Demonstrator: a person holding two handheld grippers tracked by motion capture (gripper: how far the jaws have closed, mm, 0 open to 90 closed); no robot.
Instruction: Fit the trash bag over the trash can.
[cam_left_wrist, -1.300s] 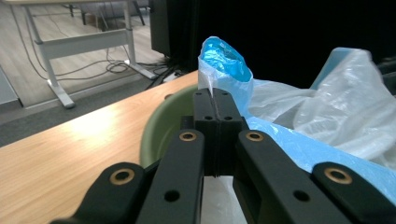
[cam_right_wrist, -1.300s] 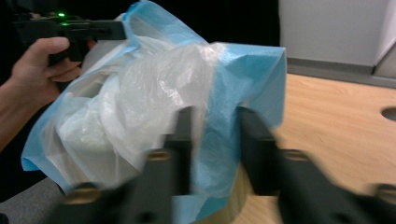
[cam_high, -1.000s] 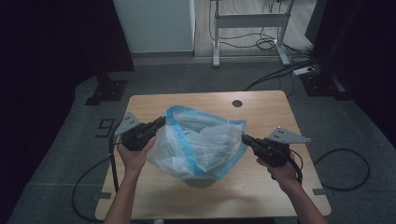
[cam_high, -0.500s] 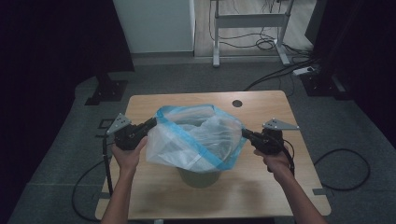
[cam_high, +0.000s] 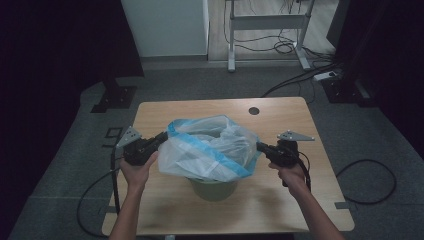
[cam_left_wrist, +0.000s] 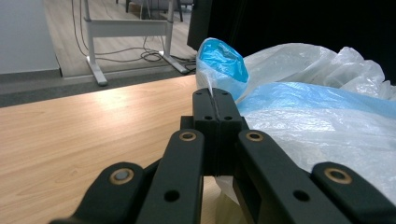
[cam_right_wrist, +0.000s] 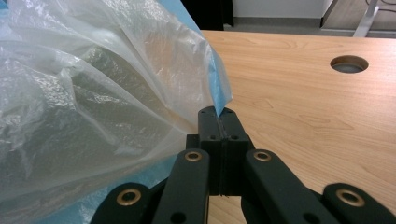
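Left gripper: jaws pressed together, pinching the blue-banded rim of the plastic bag at its left side. In the left gripper view the two black jaws met flat with a thin fold of film caught between them. Right gripper: jaws likewise closed, clamped on the opposite edge of the bag; the right gripper view showed the blue hem nipped at the jaw tips.

Left hand and right hand gripped the tools from below, forearms coming in from the near edge, both grippers held roughly level and pointing inward at each other, well apart, with the bag stretched between them.

Bag: thin, translucent, whitish, crinkled, with a blue band round the mouth; mouth spread open. It sat over a small pale-green bin standing near the middle of the table, the film draped down over the bin's top. Table: light wood grain, smooth, with a round cable hole at the far side.
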